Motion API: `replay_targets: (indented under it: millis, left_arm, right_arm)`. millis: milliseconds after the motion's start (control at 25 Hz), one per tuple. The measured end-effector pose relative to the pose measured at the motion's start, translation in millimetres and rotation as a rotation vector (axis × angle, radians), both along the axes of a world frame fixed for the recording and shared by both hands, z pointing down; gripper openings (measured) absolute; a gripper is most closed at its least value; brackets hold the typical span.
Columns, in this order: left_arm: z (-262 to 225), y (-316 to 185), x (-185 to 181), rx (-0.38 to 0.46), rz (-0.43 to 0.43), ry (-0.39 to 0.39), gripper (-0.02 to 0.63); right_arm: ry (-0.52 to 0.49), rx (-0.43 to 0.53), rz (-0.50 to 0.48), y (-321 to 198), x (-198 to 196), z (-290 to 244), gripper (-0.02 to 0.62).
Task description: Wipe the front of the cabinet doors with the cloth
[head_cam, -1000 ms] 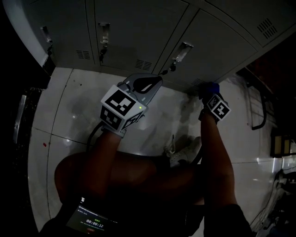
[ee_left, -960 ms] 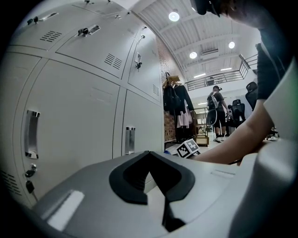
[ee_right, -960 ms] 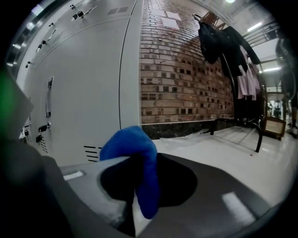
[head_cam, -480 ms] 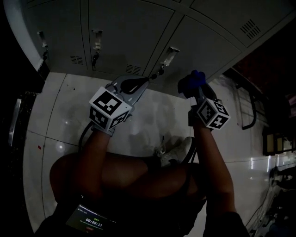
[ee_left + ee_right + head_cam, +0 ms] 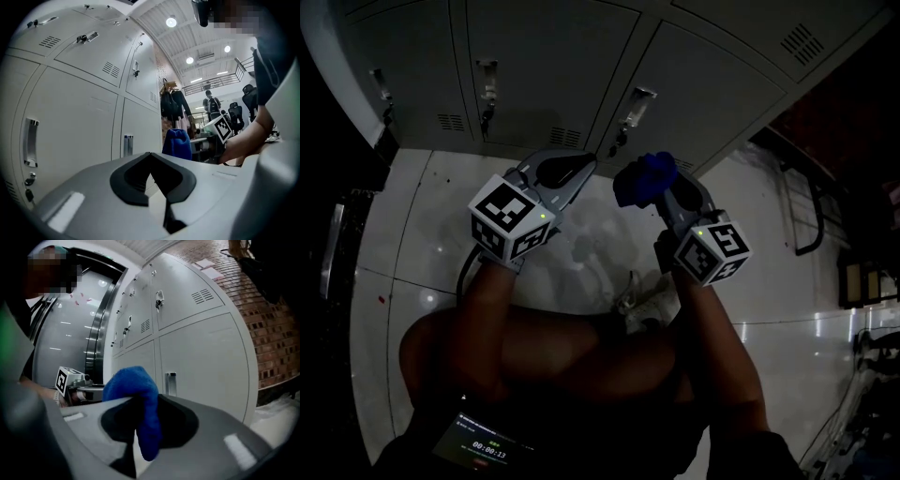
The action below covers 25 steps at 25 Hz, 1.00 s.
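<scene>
Grey cabinet doors [image 5: 553, 66] with handles and small vents run across the top of the head view. My right gripper [image 5: 654, 192] is shut on a blue cloth [image 5: 639, 178], held just in front of the lower doors, at a door handle [image 5: 633, 105]. In the right gripper view the cloth [image 5: 140, 401] bulges out of the jaws, with the doors [image 5: 201, 357] behind it. My left gripper [image 5: 572, 167] is shut and empty, close beside the cloth on its left. The left gripper view shows its closed jaws [image 5: 152, 159], the cloth [image 5: 177, 143] and the doors [image 5: 75, 126].
Glossy white floor tiles [image 5: 412, 234] lie below the doors. The person's bent legs and a shoe [image 5: 652, 300] fill the lower middle. A small screen [image 5: 483, 448] sits at the bottom. A dark metal frame [image 5: 811, 202] stands right. A brick wall [image 5: 272, 338] adjoins the cabinet.
My right gripper has swung left and away from the lower right door, carrying the blue cloth next to the left gripper. The left gripper shifted slightly left.
</scene>
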<state>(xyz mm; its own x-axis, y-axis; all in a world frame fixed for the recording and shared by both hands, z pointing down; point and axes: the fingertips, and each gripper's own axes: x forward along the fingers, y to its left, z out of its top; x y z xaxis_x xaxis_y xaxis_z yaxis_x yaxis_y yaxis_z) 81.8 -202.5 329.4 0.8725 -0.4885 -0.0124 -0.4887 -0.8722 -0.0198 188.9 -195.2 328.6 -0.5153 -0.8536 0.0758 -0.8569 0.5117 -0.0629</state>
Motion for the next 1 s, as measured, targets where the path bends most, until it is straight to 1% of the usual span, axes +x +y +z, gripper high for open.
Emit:
replay_targets:
  millis: [160, 320, 400, 520, 720, 1000]
  left_arm:
    - [1, -1, -1, -0.011, -0.007, 0.017, 0.000]
    - [4, 0, -1, -0.010, -0.006, 0.010, 0.001]
    - [6, 1, 2, -0.008, 0.001, -0.001, 0.002]
    - [11, 2, 5, -0.007, 0.010, -0.018, 0.002]
    - [14, 7, 12, -0.003, 0.027, -0.026, 0.000]
    - [17, 7, 16, -0.007, 0.032, -0.040, 0.001]
  right_arm:
    - [0.028, -0.004, -0.092, 6, -23, 8, 0.077]
    - [0.026, -0.020, -0.137, 11, -40, 12, 0.077]
    - [0.033, -0.016, -0.143, 11, -41, 13, 0.077]
    - [0.015, -0.027, -0.143, 9, -35, 15, 0.077]
    - [-0.002, -0.039, -0.131, 6, -26, 15, 0.077]
    - [-0.011, -0.053, -0.136, 7, -27, 16, 0.077]
